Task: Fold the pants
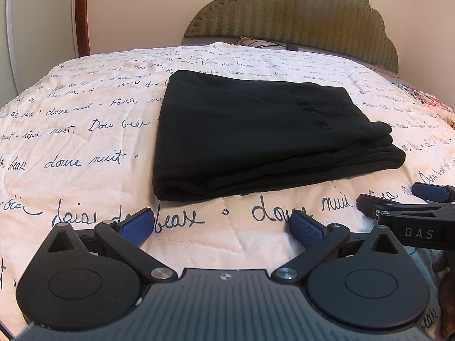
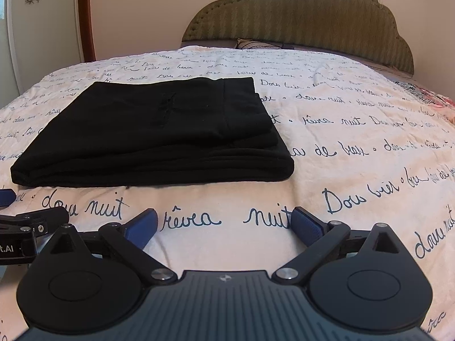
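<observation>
1. Closest to the lens in the left wrist view was the left gripper (image 1: 223, 226), blue pads (image 1: 138, 224) spread wide apart with nothing between them – fully released, hovering low over the quilt (image 1: 85, 142).
2. Same deal on the other side: the right gripper (image 2: 224, 224) had its blue pads (image 2: 305, 226) wide apart too, gripping nothing, just bedspread showing in the gap.
3. Each tool poked into the other's shot. The right one sat at the far right edge of the left view, with "DAS" lettering on its body, and the left one showed at the far left edge of the right view. So they were side by side, near each other but not touching.
4. Ahead of both sat the black pants (image 1: 256, 136), folded into a compact, roughly rectangular stack lying flat on the quilt – several layers visible along the near edge. Neither gripper touched them. In the right wrist view the pants (image 2: 153, 136) sat off to the left of center.
5. The quilt was cream with dark cursive handwriting printed all over it.
6. Past that, a pillow was partly visible at the head of the bed, in front of a scalloped olive-green headboard (image 1: 298, 14) against a pale wall.
7. Far left had a wooden frame edge (image 2: 85, 14) and a panel with flower decals.
</observation>
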Demonstrator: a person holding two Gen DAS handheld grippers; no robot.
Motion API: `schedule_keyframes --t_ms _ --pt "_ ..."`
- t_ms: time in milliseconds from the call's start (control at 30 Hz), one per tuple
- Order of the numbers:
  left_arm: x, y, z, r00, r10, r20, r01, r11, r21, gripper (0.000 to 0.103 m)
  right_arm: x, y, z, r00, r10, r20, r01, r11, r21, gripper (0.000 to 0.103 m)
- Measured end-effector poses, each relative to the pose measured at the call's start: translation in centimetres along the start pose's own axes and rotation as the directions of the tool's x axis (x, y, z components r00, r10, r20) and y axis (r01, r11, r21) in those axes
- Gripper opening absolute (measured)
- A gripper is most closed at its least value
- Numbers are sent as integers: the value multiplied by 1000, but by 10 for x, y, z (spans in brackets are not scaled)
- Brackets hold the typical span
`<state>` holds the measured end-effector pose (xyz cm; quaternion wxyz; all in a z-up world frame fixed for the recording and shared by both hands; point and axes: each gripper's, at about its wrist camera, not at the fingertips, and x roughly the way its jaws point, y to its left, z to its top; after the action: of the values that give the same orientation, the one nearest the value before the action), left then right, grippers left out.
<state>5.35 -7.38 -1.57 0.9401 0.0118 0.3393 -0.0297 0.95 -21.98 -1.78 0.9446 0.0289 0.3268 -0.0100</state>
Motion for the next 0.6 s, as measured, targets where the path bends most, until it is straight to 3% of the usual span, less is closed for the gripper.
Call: schedule_keyframes --t_ms 600 --pt "2 1 1 1000 4 9 -4 1000 -14 103 3 -3 0 1000 12 0 -12 1000 11 103"
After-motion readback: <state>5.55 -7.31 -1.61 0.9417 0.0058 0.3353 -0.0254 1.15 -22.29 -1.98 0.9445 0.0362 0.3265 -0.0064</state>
